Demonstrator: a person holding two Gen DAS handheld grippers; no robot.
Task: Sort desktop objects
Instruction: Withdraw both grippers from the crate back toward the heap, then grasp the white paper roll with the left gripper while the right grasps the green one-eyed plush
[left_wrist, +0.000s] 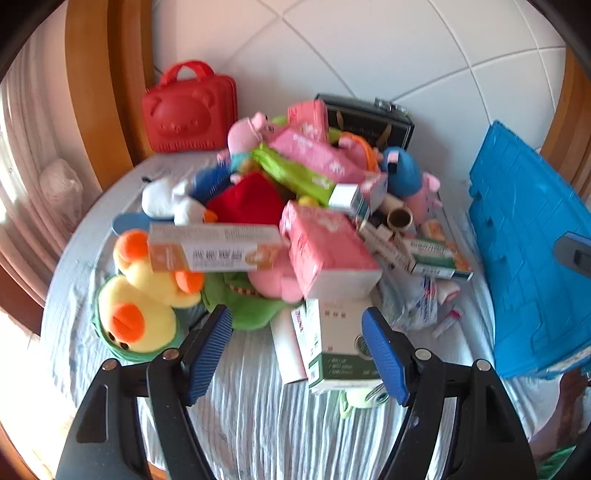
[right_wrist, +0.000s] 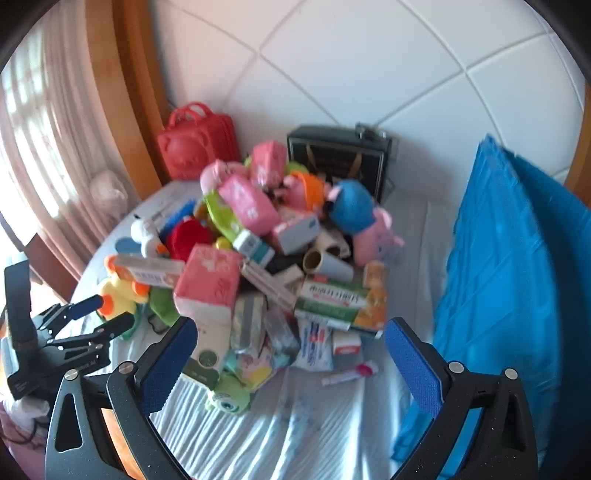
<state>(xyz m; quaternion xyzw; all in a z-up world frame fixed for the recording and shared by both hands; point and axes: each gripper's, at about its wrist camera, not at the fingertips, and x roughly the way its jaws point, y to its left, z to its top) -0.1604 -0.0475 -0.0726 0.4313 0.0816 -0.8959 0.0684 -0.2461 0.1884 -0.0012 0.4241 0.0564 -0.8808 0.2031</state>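
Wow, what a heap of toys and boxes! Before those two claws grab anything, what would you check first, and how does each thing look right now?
1. Left claw open and holding nothing: ok.
2. Right claw open and holding nothing: ok.
3. A reachable item at the front of the pile: ok, the white and green box lies nearest the left claw.
4. Blue bin ready for sorted things: cannot tell, only its outside shows.
5. Pile stable: not ok, the pink tissue pack and long orange box sit loosely on top of toys.
6. Sharp view: not ok, both pictures are blurred.
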